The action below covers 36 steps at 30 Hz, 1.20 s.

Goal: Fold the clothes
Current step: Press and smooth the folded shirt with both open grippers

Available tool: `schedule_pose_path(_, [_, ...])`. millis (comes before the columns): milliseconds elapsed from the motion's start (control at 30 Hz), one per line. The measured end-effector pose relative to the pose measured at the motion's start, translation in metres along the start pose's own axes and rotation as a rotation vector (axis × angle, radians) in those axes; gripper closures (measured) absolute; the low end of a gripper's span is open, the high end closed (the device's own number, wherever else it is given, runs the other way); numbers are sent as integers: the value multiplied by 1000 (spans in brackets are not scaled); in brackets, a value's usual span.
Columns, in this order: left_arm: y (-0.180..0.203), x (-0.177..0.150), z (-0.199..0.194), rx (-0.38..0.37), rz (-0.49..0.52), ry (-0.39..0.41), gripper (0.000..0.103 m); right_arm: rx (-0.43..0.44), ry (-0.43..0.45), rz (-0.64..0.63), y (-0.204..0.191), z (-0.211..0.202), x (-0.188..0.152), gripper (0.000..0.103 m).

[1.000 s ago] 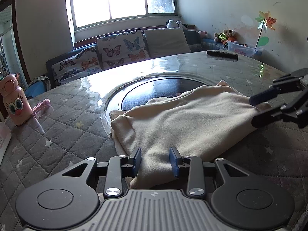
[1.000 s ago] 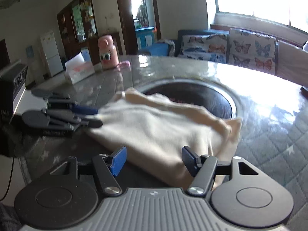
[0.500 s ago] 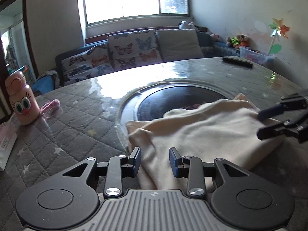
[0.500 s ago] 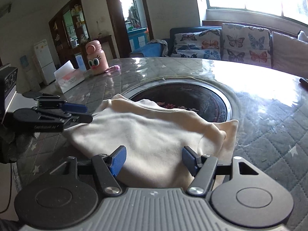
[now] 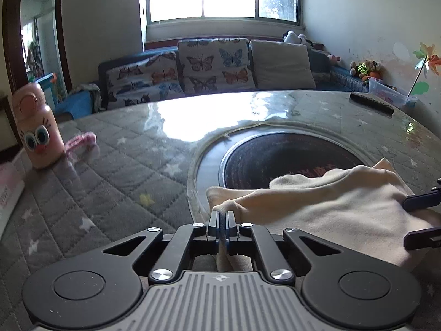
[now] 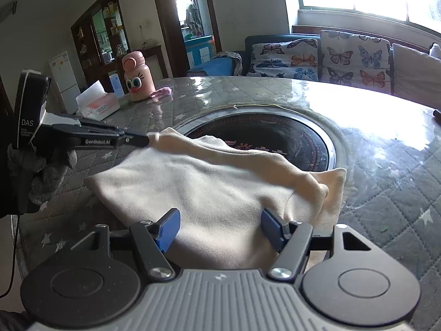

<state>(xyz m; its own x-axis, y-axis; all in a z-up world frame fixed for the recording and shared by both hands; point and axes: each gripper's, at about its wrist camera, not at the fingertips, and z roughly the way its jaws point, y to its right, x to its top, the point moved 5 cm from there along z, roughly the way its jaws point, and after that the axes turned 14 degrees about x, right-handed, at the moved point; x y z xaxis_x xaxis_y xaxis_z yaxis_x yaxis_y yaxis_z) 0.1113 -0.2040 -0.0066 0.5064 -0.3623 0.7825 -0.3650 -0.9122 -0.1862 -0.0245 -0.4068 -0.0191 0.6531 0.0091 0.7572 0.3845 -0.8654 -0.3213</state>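
A cream garment [image 5: 330, 207] lies partly folded on the quilted table, over the rim of a dark round inset [image 5: 289, 151]. My left gripper [image 5: 222, 215] is shut on the garment's near left corner, and cloth shows between its pads. In the right wrist view the left gripper [image 6: 146, 139] holds that corner raised a little, so a fold runs across the cream garment [image 6: 206, 187]. My right gripper [image 6: 220, 226] is open at the garment's other end, with cloth lying between its blue pads, which stand apart from it. The right gripper [image 5: 421, 219] also shows at the left wrist view's right edge.
A pink cartoon bottle [image 5: 37, 129] and a pink tissue box [image 6: 99, 104] stand at the table's left side. A black remote [image 5: 370, 103] lies at the far right. A gloved hand [image 6: 41, 171] grips the left tool. A butterfly-print sofa [image 5: 215, 66] stands behind the table.
My left gripper has shut on the garment's corner and shifted left along the edge, and the corner now stands lifted. The right gripper has stayed open and nearly still.
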Motion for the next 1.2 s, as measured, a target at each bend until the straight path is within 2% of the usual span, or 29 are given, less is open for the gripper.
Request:
schedule_pose_path(300, [4,-1,6,-11,11,-23,96,6,10,-1,6,0,17,36])
schedule_pose_path(567, [1,-1,9,-12,9,-30,94,-48,-16,68,45,24,29,36])
schedule_pose_path(633, [0,0,8,-15,9,-26,94,-37,-8,90,47,23,31,36])
schedule_pose_path(833, [1,5,6,-18,7,-9,94,3,-1,38,34,30,48,36])
schedule_pose_path(1033, [2,5,14,-16,16,-24,94,-7,-56,35,38,57,53,35])
schedule_pose_path(1200, [3,6,11,-14,18,-20,91,-10,-46,28,33,51,54,35])
